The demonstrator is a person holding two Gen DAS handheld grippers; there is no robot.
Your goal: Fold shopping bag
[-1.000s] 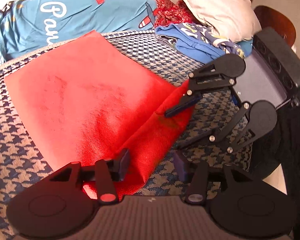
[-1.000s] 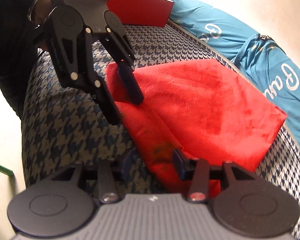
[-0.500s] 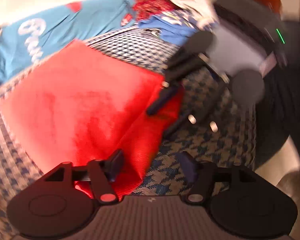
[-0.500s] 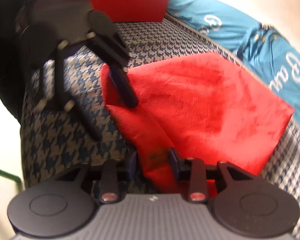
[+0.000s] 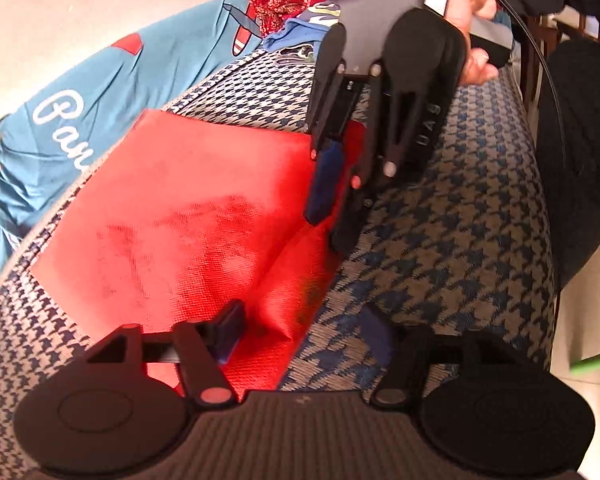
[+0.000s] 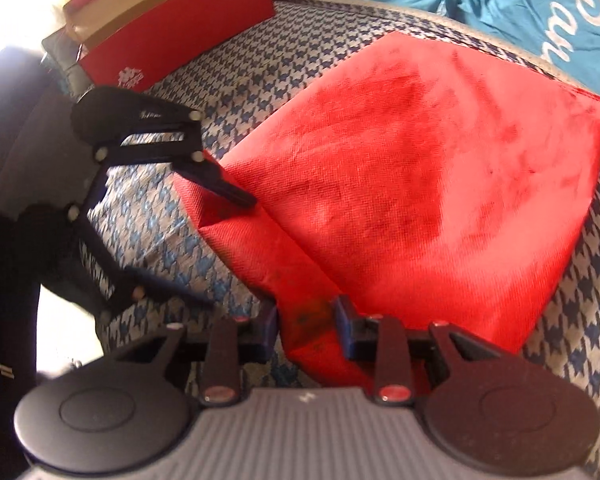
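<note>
On the houndstooth cushion [image 5: 460,240] lies the red shopping bag [image 6: 400,168]; both hand-held grippers tilt steeply down, left hand-held gripper [image 5: 300,330] closing, still clear, astride its folded edge, right hand-held gripper [image 6: 306,320] closing onto it.

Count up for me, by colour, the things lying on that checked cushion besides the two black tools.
Red: 3, the red shopping bag, the red box, the red sequinned cloth.
Blue: 2, the teal lettered fabric, the blue patterned garment.
Total: 5.

houndstooth cushion [image 5: 460,248] (blue-beige), red bag [image 5: 188,216], red box [image 6: 172,36]
</note>
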